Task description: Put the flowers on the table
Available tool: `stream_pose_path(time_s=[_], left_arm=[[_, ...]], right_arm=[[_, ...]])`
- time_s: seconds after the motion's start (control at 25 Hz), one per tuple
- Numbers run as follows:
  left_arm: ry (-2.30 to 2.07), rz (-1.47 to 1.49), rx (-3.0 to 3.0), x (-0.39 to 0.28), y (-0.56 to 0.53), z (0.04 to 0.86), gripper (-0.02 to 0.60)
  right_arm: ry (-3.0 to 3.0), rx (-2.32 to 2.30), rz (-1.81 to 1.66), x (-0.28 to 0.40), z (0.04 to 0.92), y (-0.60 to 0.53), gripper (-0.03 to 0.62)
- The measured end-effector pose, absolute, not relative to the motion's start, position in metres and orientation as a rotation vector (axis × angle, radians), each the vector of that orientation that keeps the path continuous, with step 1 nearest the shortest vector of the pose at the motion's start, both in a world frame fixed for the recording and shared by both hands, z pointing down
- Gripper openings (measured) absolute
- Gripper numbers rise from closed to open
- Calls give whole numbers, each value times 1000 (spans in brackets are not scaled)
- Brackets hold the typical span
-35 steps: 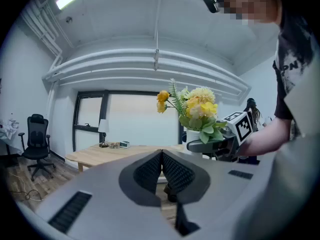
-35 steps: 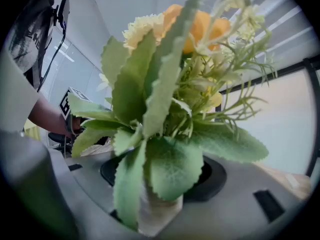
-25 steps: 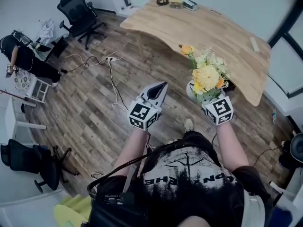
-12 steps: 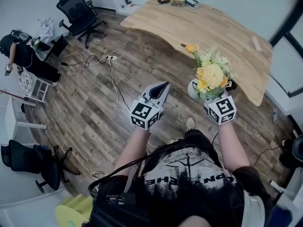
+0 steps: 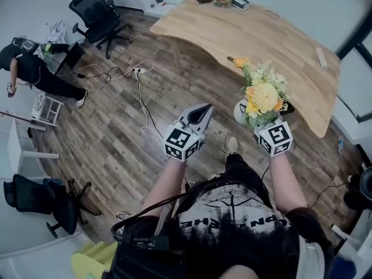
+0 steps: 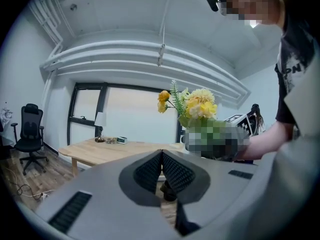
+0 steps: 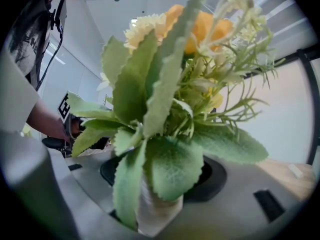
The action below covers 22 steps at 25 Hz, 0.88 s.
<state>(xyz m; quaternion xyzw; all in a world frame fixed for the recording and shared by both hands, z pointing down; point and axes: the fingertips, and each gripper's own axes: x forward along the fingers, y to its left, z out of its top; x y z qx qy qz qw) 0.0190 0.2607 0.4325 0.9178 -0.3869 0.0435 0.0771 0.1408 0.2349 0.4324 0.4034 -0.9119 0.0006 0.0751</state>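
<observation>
Yellow and orange flowers [image 5: 264, 95] in a small white ceramic vase [image 5: 240, 113] are mid-carry in the head view. The right hand-held gripper [image 5: 253, 122] has them near the light wooden table [image 5: 261, 34], so next up is reaching over it and lowering upright. Left gripper view: the left hand-held gripper [image 6: 161, 159] is pinched together, empty and roughly level. Right gripper view: jaws are clamped on the vase, forearm out front.

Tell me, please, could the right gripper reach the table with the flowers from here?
Probably yes: the right gripper holds the flowers close to the table's near edge, nothing visible between.
</observation>
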Motion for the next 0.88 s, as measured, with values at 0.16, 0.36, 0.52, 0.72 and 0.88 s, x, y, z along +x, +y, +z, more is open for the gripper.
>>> stream_pose_path(time_s=[0.16, 0.36, 0.52, 0.72, 0.88], left_arm=[[-1171, 138, 2736, 19, 230, 435, 14], [-1222, 117, 2706, 18, 181, 432, 14], [-1280, 93, 2680, 20, 139, 424, 14], [-1342, 92, 2649, 24, 93, 423, 14], [-1390, 98, 2627, 30, 59, 424, 14]], right_arm=[[-2737, 1192, 2, 141, 434, 201, 245], [-2745, 1135, -14, 140, 432, 151, 245], [-2755, 1074, -27, 143, 426, 107, 245], [-2783, 1018, -39, 148, 421, 56, 245], [-2811, 965, -46, 150, 420, 20, 245]])
